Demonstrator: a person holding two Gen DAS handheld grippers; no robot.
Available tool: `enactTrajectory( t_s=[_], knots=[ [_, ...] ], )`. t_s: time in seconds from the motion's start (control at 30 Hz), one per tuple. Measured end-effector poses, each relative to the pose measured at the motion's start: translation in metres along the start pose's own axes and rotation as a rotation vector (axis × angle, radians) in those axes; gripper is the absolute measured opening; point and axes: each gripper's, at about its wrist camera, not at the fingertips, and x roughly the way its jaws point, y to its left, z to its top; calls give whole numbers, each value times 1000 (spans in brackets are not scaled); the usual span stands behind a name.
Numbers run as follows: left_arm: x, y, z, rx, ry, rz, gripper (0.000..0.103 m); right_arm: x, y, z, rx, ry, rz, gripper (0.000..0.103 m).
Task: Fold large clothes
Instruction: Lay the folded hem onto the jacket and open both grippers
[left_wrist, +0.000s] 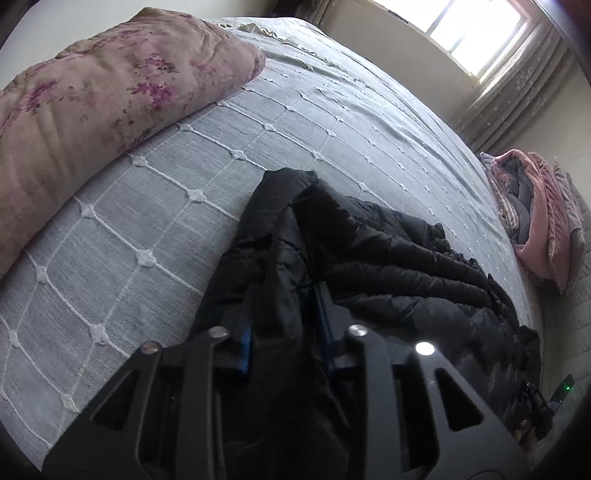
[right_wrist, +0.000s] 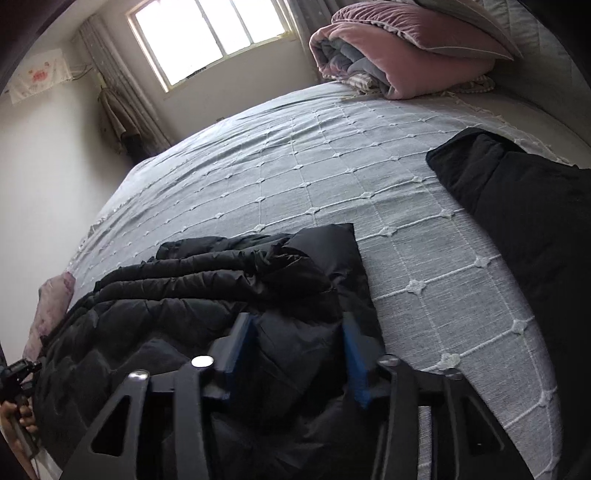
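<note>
A black quilted puffer jacket (left_wrist: 388, 258) lies bunched on the grey bedspread (left_wrist: 184, 184); it also shows in the right wrist view (right_wrist: 177, 291). My left gripper (left_wrist: 284, 317) has its blue-padded fingers on either side of a fold of the jacket and grips it. My right gripper (right_wrist: 295, 336) stands over the jacket's other end, its blue pads (right_wrist: 354, 354) wider apart with thick jacket fabric bulging between them. The other hand-held gripper (right_wrist: 18, 373) shows at the far left of the right wrist view.
A floral pink quilt (left_wrist: 92, 110) lies at the left of the bed. A folded pink blanket pile (right_wrist: 402, 51) sits at the bed's far end. Another black garment (right_wrist: 528, 221) lies to the right. A window (right_wrist: 210, 33) and wall are beyond the bed.
</note>
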Motion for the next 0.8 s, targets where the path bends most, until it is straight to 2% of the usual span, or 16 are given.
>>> enactTrajectory(
  t_s=[0.03, 0.07, 0.13, 0.3, 0.4, 0.47, 0.57, 0.73, 0.8],
  knots=[
    [0, -1, 2, 5, -5, 1, 9, 1, 4, 2, -5, -9, -2, 8],
    [-4, -2, 4, 3, -23, 3, 7, -2, 7, 4, -9, -27, -2, 6],
    [-13, -5, 11, -3, -63, -7, 5, -14, 15, 11, -23, -84, -4, 4],
    [-57, -35, 32, 51, -228, -62, 5, -64, 33, 35, -29, -254, 1, 3],
    [-62, -52, 41, 85, -296, -42, 5, -71, 44, 51, -30, -322, -18, 3],
    [-48, -56, 48, 101, -304, -12, 5, -66, 51, 59, -49, -341, -50, 2],
    [-16, -46, 56, 87, -266, 13, 5, -45, 49, 63, -49, -324, -85, 3],
    [26, -31, 45, 73, -206, 68, 6, 28, 33, 52, -36, -176, -171, 3],
    [41, -24, 40, 57, -187, 88, 13, 54, 34, 40, -64, -117, -230, 3]
  ],
)
